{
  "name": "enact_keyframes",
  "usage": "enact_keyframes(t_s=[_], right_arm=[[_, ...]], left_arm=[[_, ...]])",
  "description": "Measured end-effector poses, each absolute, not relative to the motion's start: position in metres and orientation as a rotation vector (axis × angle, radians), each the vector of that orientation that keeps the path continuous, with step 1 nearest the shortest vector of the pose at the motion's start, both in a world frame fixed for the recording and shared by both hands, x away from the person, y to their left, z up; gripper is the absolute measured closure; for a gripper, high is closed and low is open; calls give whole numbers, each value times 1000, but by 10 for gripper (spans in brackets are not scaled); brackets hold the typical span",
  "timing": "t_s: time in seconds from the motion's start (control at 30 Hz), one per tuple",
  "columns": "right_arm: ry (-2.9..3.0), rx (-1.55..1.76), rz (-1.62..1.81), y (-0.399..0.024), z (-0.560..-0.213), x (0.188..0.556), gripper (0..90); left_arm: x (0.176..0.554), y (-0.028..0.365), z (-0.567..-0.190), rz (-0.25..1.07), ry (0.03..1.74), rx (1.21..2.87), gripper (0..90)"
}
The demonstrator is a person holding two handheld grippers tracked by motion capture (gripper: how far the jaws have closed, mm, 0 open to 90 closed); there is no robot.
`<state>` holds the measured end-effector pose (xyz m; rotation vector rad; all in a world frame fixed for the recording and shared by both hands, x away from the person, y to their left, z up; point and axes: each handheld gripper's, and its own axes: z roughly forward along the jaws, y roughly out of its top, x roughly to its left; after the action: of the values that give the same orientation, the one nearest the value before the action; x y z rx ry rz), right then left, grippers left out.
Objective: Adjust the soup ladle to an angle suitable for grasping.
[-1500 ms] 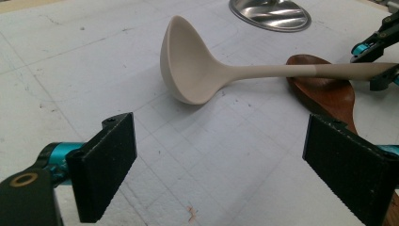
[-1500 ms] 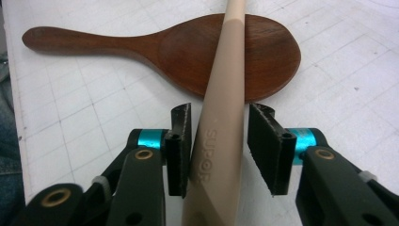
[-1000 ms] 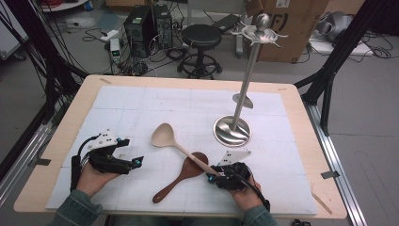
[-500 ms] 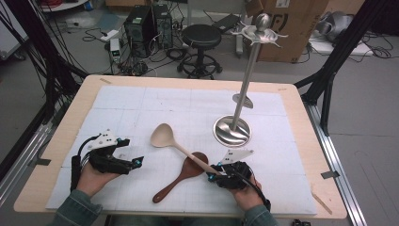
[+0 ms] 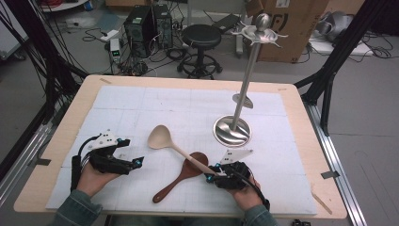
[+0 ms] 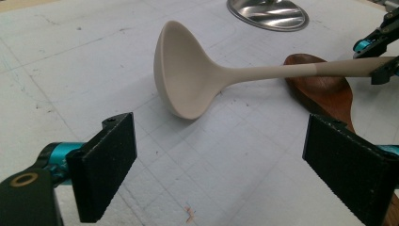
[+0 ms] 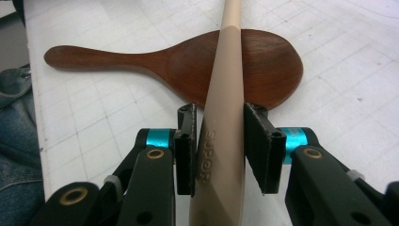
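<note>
The beige ladle [image 7: 221, 141] reads "SUPOR" on its handle, low in the right gripper view. The right gripper [image 7: 219, 146] clamps that handle above the brown wooden spoon [image 7: 188, 66]. The left gripper [image 6: 226, 165] stands wide open, holding nothing.

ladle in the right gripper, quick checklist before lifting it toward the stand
1. Right gripper shut on ladle handle: ok.
2. Grip point: near the handle's end, so the bowl may sag: not ok.
3. Ladle clear of the brown spoon: handle crosses over it; contact cannot tell.
4. Left gripper open, holding nothing, apart from the ladle: ok.
5. Stand upright on the table: ok.
6. Free hook at the stand's top: cannot tell.
</note>
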<state>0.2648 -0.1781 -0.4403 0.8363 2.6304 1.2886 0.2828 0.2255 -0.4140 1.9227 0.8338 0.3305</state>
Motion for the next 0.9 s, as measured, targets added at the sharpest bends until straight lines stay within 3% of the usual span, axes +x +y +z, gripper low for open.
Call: enact_keyframes(t_s=[0.9], right_arm=[[2667,794,1268,-164,-442,265,700]], left_arm=[[282,222,-414,324,818,1938,110]])
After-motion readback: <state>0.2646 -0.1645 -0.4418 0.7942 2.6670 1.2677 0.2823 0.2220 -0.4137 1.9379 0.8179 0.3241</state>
